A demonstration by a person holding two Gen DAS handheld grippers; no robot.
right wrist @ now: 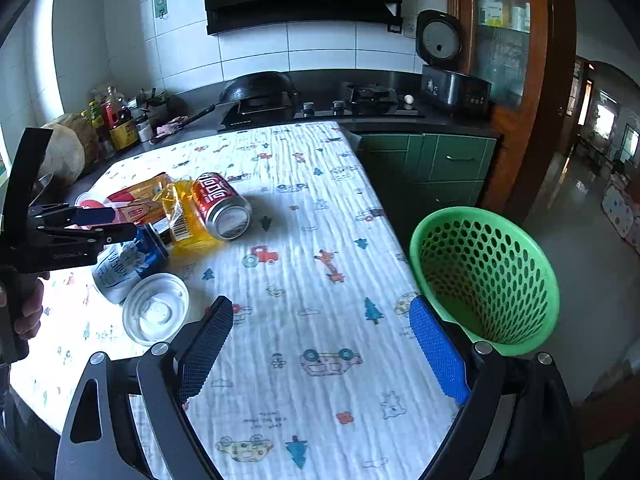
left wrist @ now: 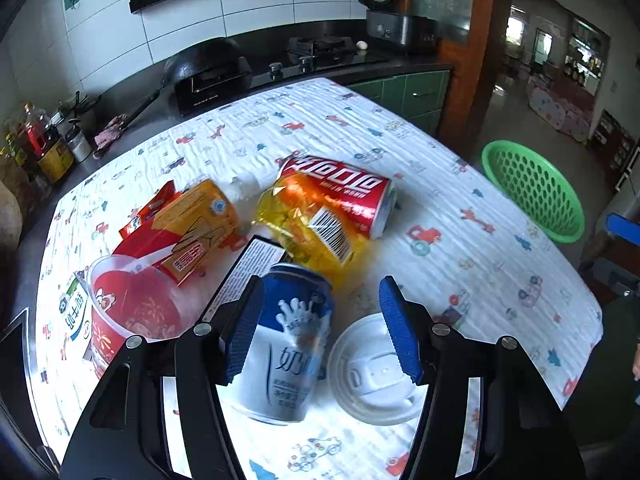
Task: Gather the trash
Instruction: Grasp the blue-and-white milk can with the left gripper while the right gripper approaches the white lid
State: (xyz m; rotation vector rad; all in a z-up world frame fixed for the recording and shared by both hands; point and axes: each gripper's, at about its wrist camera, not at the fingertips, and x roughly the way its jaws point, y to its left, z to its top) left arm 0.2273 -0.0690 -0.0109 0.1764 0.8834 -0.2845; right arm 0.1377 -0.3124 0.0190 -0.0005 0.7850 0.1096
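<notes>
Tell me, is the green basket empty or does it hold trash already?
Empty, as far as shown: inside the basket only bare perforated wall and floor show.

Left hand-held gripper (left wrist: pixel 320 330) angles steeply downward, blue pads spread apart with nothing pinched between them. A hand (right wrist: pixel 28 308) wraps its grip low at the frame's edge. Right hand-held gripper (right wrist: pixel 320 354) tilts down too, jaws standing wide, empty, both fingers (right wrist: pixel 438 354) clear.
</notes>
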